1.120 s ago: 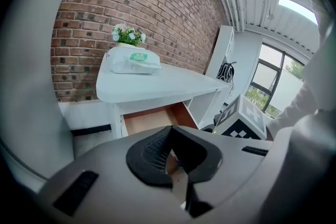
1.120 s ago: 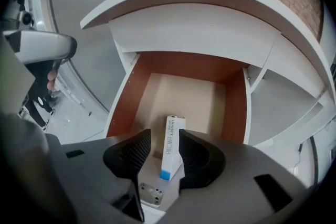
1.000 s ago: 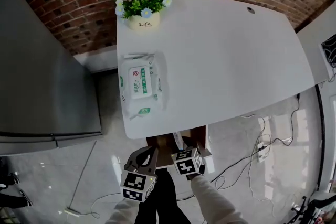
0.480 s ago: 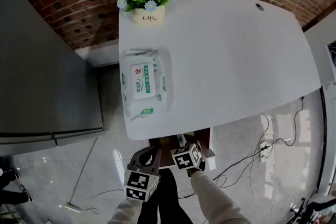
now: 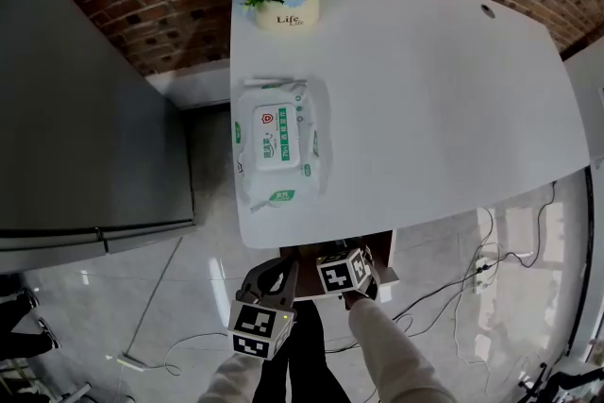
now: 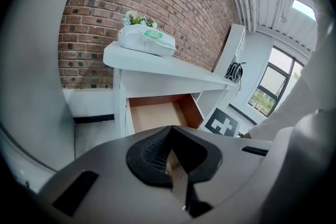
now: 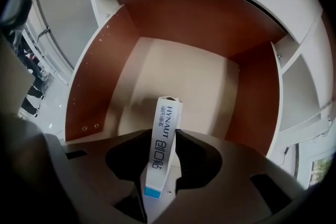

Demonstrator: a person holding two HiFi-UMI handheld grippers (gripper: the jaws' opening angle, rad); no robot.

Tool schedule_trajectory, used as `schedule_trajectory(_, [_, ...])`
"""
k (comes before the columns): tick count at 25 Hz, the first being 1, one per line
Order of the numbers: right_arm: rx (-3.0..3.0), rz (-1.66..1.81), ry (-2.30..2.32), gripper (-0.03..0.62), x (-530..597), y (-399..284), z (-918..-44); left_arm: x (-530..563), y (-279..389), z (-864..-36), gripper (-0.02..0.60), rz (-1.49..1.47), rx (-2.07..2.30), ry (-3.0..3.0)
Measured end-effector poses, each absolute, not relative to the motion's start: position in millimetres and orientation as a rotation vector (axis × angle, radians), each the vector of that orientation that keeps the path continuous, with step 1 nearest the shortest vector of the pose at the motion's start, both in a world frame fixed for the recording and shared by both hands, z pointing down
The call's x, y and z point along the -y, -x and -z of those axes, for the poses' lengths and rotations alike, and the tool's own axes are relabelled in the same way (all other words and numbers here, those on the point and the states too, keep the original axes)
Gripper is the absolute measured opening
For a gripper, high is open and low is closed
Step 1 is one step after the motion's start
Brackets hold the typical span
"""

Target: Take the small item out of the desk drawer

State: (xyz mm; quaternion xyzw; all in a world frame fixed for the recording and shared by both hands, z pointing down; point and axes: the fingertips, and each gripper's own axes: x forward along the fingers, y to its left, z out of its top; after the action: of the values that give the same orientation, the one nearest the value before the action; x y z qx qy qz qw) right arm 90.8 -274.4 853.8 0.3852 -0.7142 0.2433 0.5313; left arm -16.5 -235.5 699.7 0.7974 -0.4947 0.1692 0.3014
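The left claw (image 6: pixel 170 159) hangs in front of the desk (image 5: pixel 425 90), below its edge, with its jaws together and nothing between them. To its right, the right claw (image 7: pixel 163 136) reaches into the open drawer (image 7: pixel 210 86). Its jaws are closing onto a slim white box (image 7: pixel 167 113), which lies lengthwise between the pads over the drawer floor.

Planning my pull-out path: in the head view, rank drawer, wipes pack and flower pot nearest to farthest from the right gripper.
Right gripper, jaws closing round the white box:
1. Drawer, just beneath it.
2. Wipes pack, desk's left side.
3. Flower pot, far-left desk corner.
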Motion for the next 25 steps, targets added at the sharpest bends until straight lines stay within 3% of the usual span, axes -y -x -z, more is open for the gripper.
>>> schedule_trajectory(4, [1.687, -0.574, -0.93, 0.099, 275, -93, -852, 232, 17, -702, 0.015, -0.449, 1.304, -2.112])
schedule_trajectory(25, [1.853, -0.676, -1.168, 0.092, 252, -114, -748, 219, 10, -657, 0.015, -0.412, 1.286, -2.179])
